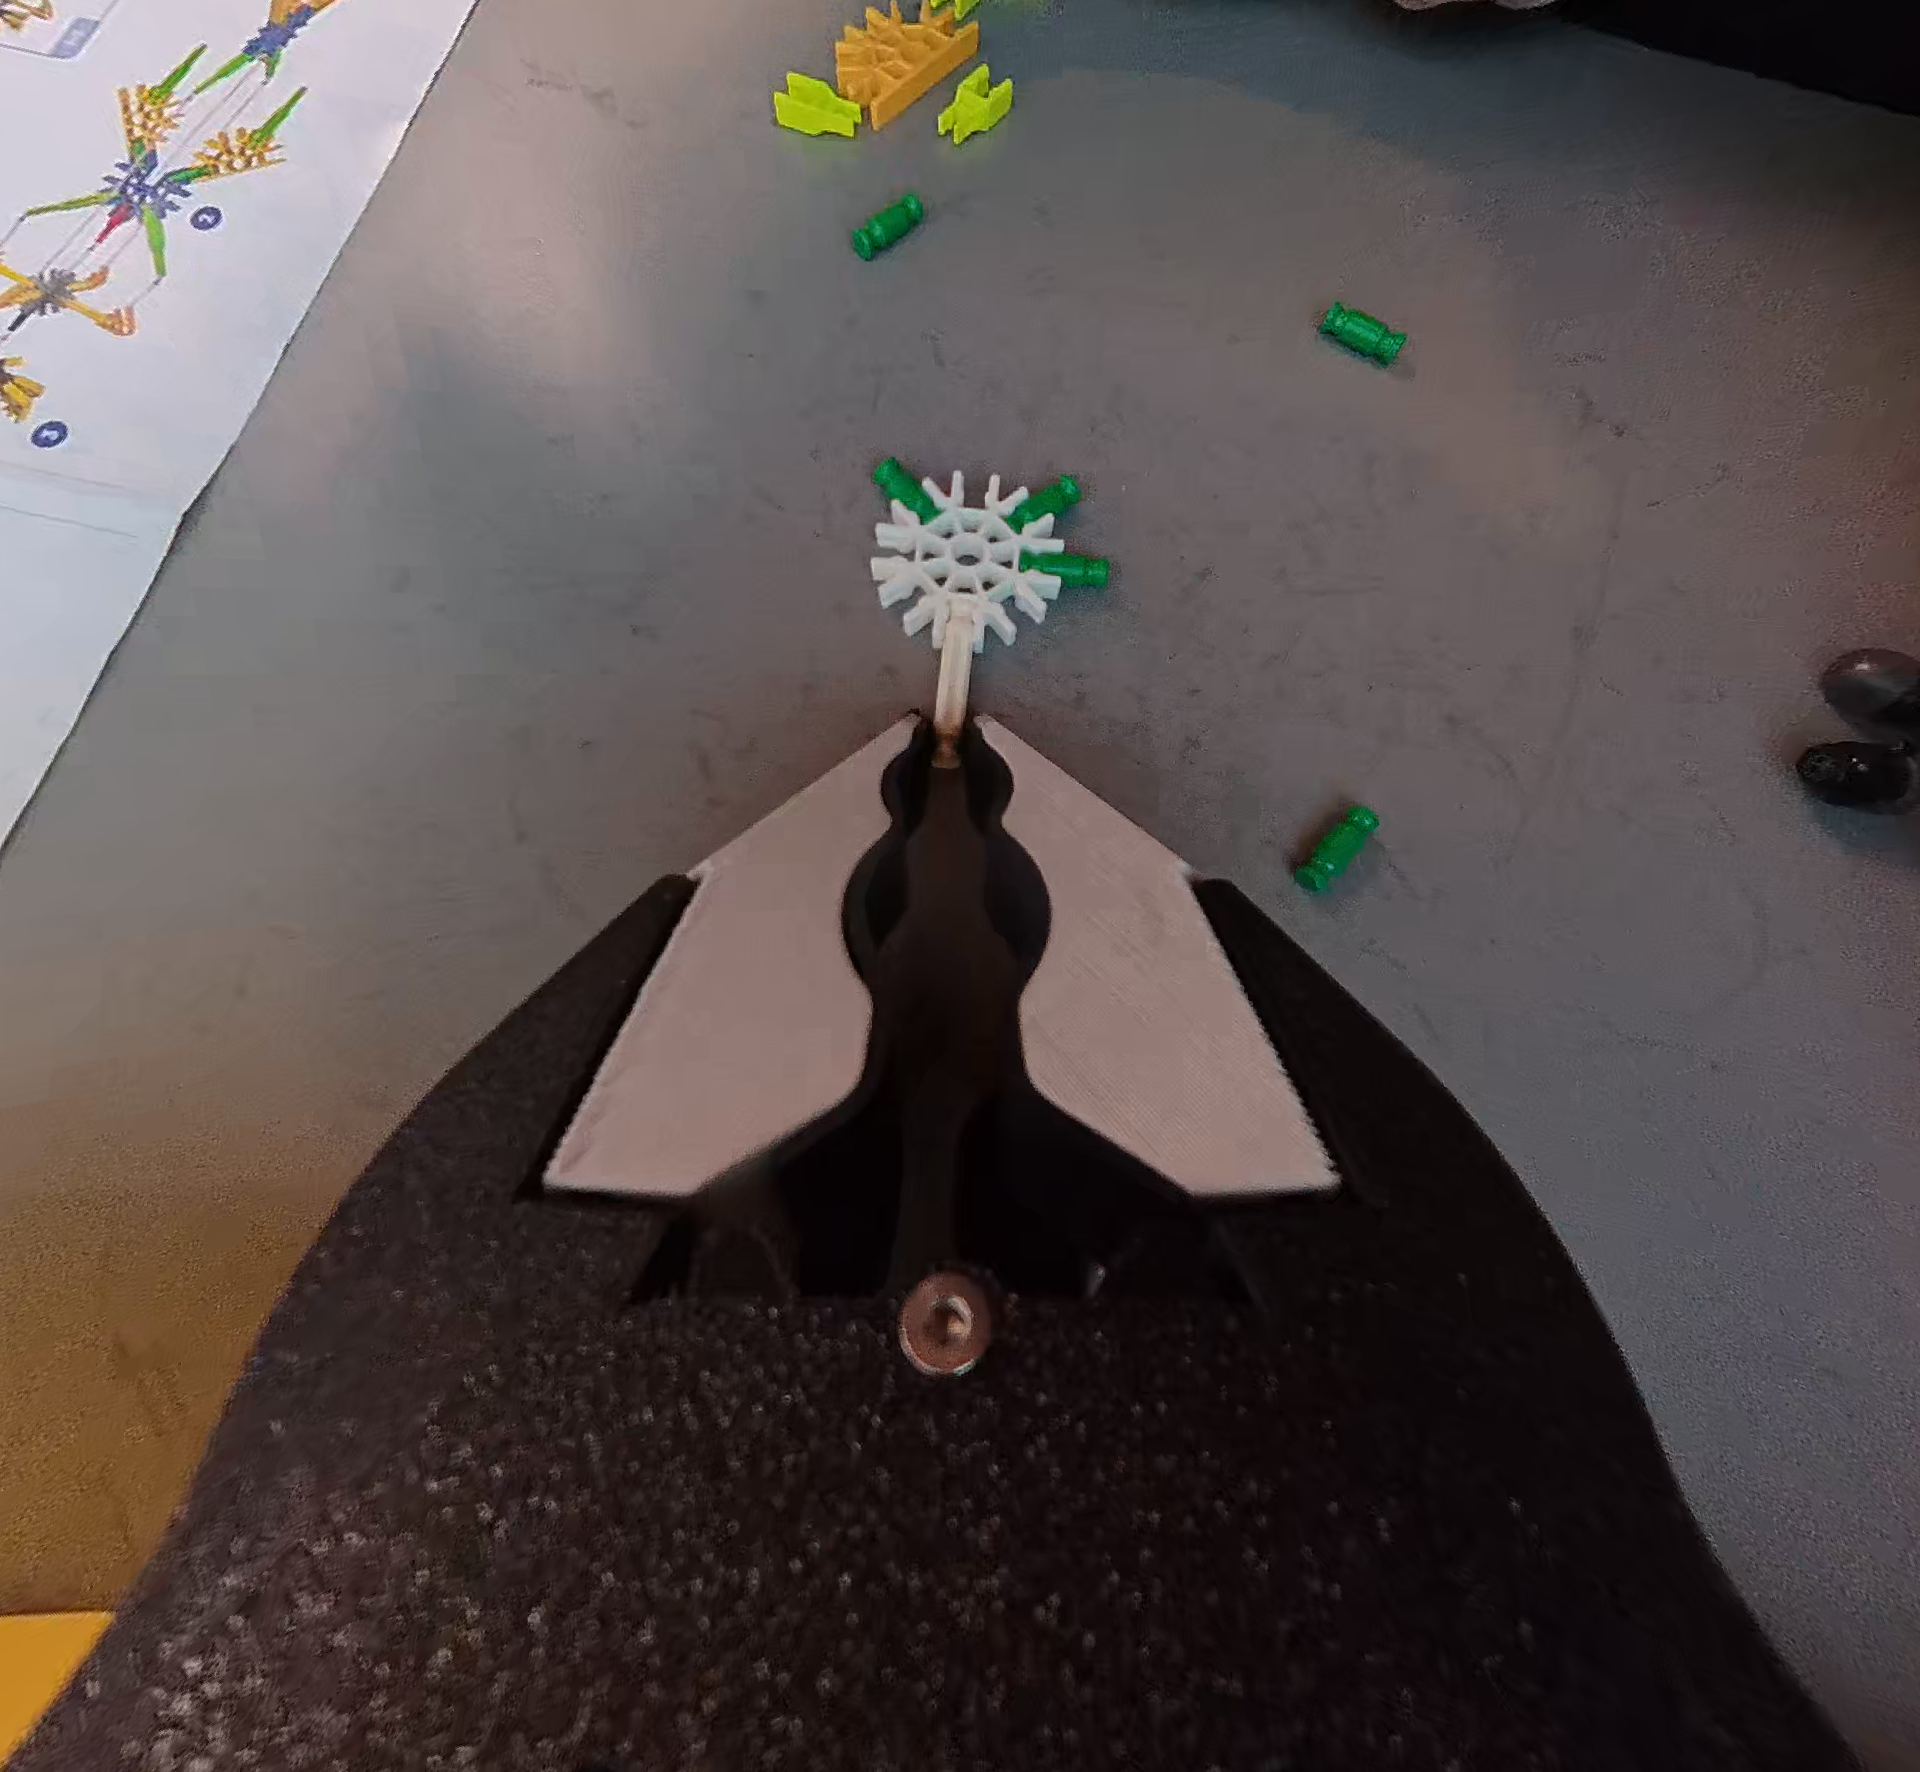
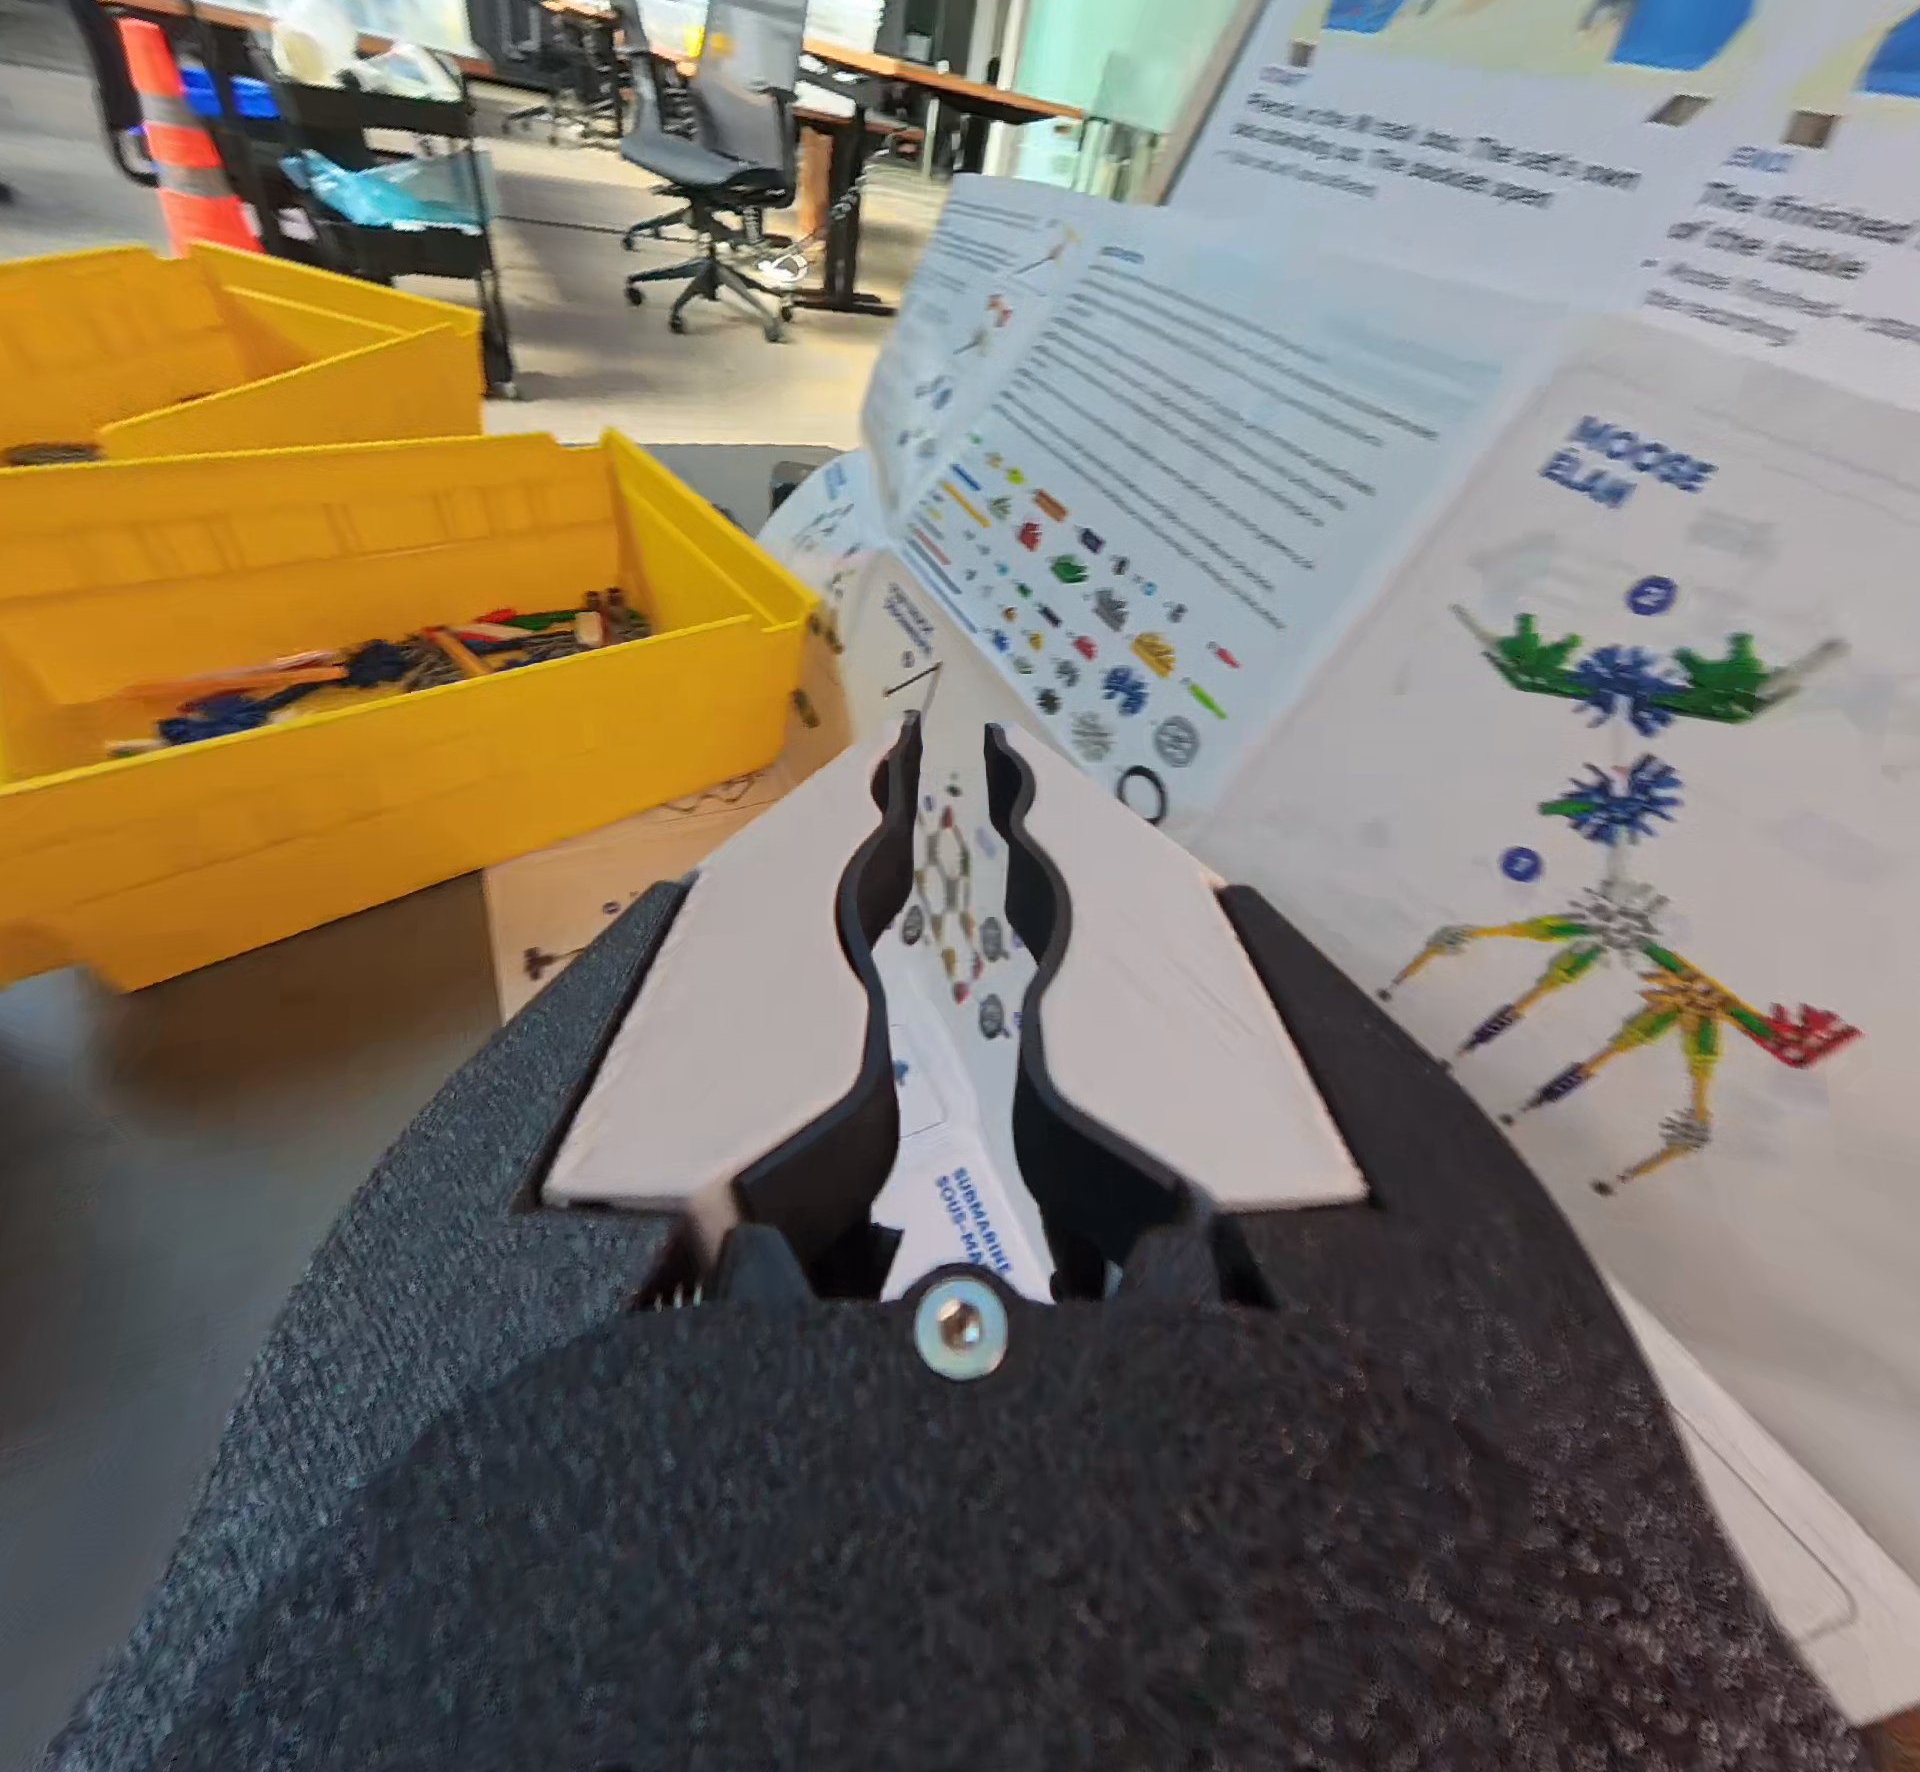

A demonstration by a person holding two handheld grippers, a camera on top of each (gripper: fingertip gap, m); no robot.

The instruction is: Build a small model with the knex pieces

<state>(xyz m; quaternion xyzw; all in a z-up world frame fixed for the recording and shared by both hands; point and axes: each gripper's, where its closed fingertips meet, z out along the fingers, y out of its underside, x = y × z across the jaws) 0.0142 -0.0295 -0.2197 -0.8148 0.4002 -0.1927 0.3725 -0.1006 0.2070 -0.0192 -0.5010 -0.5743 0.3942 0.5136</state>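
White rod (image 1: 953, 673): short and pale, clamped at its near end between the closed jaws of the left gripper (image 1: 945, 725), far end plugged into the connector.
White snowflake connector (image 1: 966, 559): flat round hub with slotted teeth, lying level just above the grey desk (image 1: 582, 600).
Green rods (image 1: 1062, 567): three short ones plugged into the connector's slots, two on its right side and one at its upper left.

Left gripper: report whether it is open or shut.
Shut. The left gripper has its fingertips closed on the white rod plugged into the white snowflake connector; no gap shows beside the rod.
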